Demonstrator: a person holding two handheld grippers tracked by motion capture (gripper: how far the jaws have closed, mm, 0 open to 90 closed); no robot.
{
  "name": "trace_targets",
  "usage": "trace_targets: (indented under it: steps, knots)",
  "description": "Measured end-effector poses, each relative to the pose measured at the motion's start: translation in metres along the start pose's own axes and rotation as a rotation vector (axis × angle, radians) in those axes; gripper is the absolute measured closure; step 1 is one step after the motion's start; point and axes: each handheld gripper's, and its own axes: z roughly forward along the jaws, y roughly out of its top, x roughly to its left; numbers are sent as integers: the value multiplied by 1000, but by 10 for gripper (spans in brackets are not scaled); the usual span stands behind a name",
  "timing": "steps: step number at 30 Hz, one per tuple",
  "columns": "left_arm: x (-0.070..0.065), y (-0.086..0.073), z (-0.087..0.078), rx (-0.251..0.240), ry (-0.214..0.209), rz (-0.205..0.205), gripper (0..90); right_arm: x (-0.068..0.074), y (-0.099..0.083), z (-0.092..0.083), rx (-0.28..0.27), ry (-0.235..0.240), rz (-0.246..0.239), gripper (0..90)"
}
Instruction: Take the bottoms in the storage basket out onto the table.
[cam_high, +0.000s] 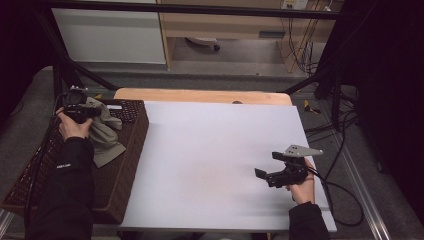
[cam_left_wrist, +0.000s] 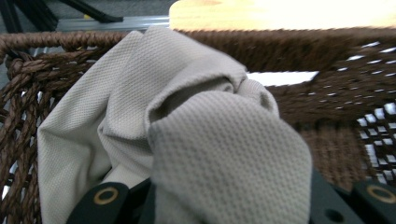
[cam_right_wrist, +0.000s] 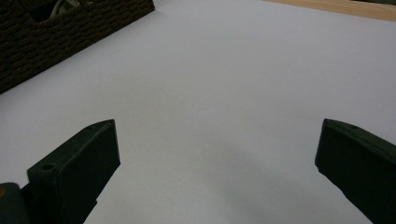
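Note:
A beige cloth (cam_high: 104, 134) hangs from my left gripper (cam_high: 82, 111) over the far end of a dark brown wicker basket (cam_high: 134, 150) at the table's left side. In the left gripper view the bunched cloth (cam_left_wrist: 224, 154) lies between the two black jaws and hides their tips, with the basket's woven wall (cam_left_wrist: 327, 60) behind it. My left gripper (cam_left_wrist: 229, 207) is shut on the cloth. My right gripper (cam_high: 267, 165) hovers low over the white table top (cam_high: 210, 145) at the right, held open. Nothing lies between the wide-apart jaws of the right gripper (cam_right_wrist: 217, 154).
The basket's corner (cam_right_wrist: 70, 37) shows at the upper left of the right gripper view. A strip of bare wood (cam_high: 200, 95) runs along the table's far edge. Black frame bars and cables (cam_high: 340, 150) stand around the table.

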Motion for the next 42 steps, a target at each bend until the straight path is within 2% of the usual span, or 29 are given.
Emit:
trace_targets:
  steps: [5, 12, 15, 19, 27, 29, 34, 42]
  knots:
    - [-1, 1, -18, -26, -27, 32, 789, 0, 0, 0, -6, 0, -1, 4]
    - [-2, 6, -44, -68, -67, 46, 790, 0, 0, 0, -5, 3, -1, 4]
    - [-5, 9, -55, -77, -90, 57, 790, 0, 0, -1, -10, 3, 0, 4]
    - [-8, 10, -66, -78, -91, 87, 791, 0, 0, -1, -13, 5, 2, 4]
    - [-9, 14, -91, -103, -144, 106, 791, -1, -1, 0, -11, 8, 6, 4]
    - [-11, 15, -97, -106, -152, 121, 791, -2, -1, 0, -9, 4, 8, 5]
    - [-16, 17, -108, -111, -158, 142, 791, -2, -1, 0, -12, 9, 10, 5]
    - [-15, 20, -129, -140, -154, 167, 795, -2, -1, -1, -16, 9, 11, 4]
